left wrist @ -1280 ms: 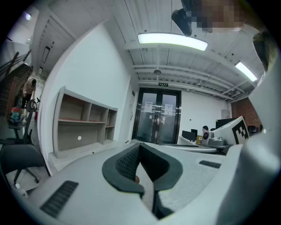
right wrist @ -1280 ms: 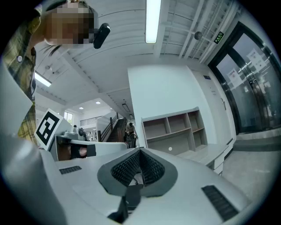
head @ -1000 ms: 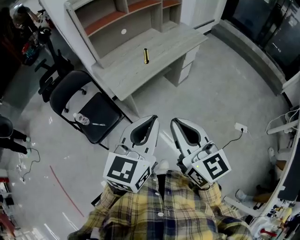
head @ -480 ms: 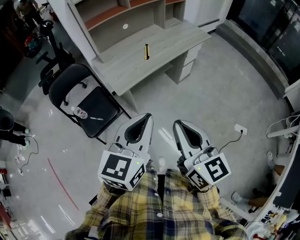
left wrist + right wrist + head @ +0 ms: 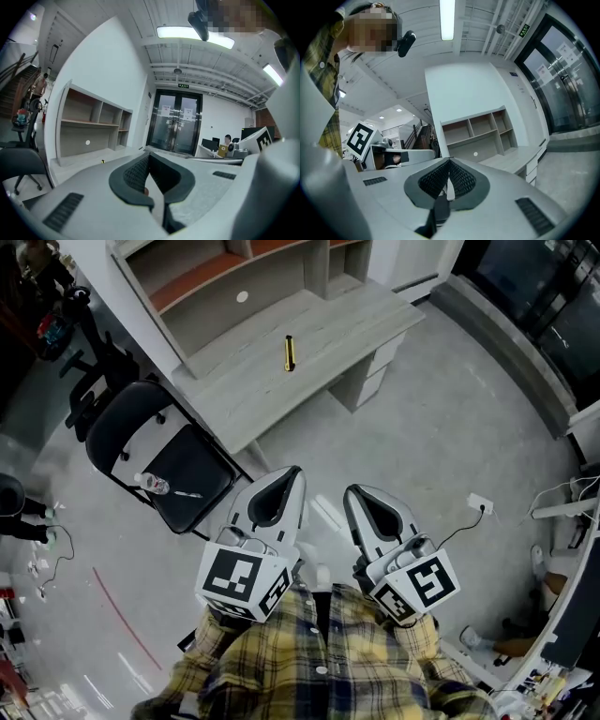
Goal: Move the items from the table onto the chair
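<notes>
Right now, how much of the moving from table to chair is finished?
Done: a small bottle and a thin pen-like item lie on the chair seat. In hand: nothing; the left gripper and right gripper are both shut and empty, held close to the person. Left: one yellow-and-black item on the table, not yet moved.

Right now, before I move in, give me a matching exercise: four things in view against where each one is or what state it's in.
Things:
1 yellow tool
2 small bottle
3 white socket
4 left gripper

Places or states:
A on the black chair seat
B on the floor
C on the desk
D shut, nothing between its jaws

Pairs: 1-C, 2-A, 3-B, 4-D
</notes>
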The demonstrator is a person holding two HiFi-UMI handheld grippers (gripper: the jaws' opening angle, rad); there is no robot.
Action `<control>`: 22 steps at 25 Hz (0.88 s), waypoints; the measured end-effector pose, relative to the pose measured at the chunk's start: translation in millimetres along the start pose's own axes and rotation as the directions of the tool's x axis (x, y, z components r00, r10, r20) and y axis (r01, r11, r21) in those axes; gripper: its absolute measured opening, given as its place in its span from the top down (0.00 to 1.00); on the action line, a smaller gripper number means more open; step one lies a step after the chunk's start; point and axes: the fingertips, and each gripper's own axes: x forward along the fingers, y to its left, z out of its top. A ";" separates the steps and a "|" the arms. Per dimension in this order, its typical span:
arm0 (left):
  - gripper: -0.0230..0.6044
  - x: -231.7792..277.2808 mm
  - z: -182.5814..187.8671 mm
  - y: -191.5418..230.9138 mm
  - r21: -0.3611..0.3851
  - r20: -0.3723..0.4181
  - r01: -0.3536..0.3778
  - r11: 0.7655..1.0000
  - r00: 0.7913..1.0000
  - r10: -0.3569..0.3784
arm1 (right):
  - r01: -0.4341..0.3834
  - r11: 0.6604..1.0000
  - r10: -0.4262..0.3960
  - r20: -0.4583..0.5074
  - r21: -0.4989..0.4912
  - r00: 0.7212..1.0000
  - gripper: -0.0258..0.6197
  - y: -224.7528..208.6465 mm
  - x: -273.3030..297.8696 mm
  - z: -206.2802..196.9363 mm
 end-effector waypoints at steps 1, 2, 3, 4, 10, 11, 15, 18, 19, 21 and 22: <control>0.96 11.2 4.4 7.9 -0.004 0.004 0.003 1.000 1.000 -0.003 | 0.001 1.000 -0.001 -0.005 -0.005 1.000 0.93 -6.9 11.3 2.3; 0.96 22.8 9.0 16.5 -0.008 0.008 0.004 1.000 1.000 -0.004 | 0.001 1.000 -0.001 -0.011 -0.010 1.000 0.93 -14.1 23.4 5.2; 0.96 34.4 13.7 25.3 -0.011 0.012 0.005 1.000 1.000 -0.005 | 0.000 1.000 0.000 -0.018 -0.016 1.000 0.93 -21.5 36.2 8.6; 0.96 45.8 18.7 34.2 -0.012 0.016 0.005 1.000 1.000 -0.005 | -0.003 1.000 0.003 -0.023 -0.024 1.000 0.93 -28.7 49.5 12.5; 0.96 99.2 45.6 87.1 -0.031 0.035 0.026 0.999 0.999 -0.025 | -0.005 0.999 0.004 -0.036 -0.035 0.999 0.93 -67.2 126.4 33.1; 0.96 104.8 47.7 97.1 -0.034 0.034 0.028 0.999 0.999 -0.026 | -0.003 0.999 0.001 -0.038 -0.033 0.999 0.93 -71.7 138.9 34.3; 0.96 124.2 49.4 132.0 -0.039 0.007 0.030 0.999 1.000 -0.030 | 0.017 1.000 -0.017 -0.044 -0.012 0.999 0.93 -89.2 180.7 34.6; 0.96 138.0 49.7 150.7 -0.049 -0.009 0.019 0.999 1.000 -0.019 | 0.026 1.000 -0.026 -0.052 0.005 0.998 0.93 -104.9 203.7 35.7; 0.96 142.8 49.4 156.1 -0.053 -0.015 0.014 0.999 1.000 -0.014 | 0.027 1.000 -0.027 -0.055 0.009 0.998 0.93 -110.3 210.6 36.1; 0.96 153.5 48.4 166.4 -0.056 -0.029 0.004 0.998 1.000 -0.006 | 0.028 0.999 -0.027 -0.056 0.016 0.998 0.93 -121.6 224.2 37.0; 0.96 159.5 48.1 171.4 -0.056 -0.034 -0.001 0.998 0.999 -0.001 | 0.025 0.999 -0.024 -0.057 0.020 0.998 0.93 -127.5 231.3 37.5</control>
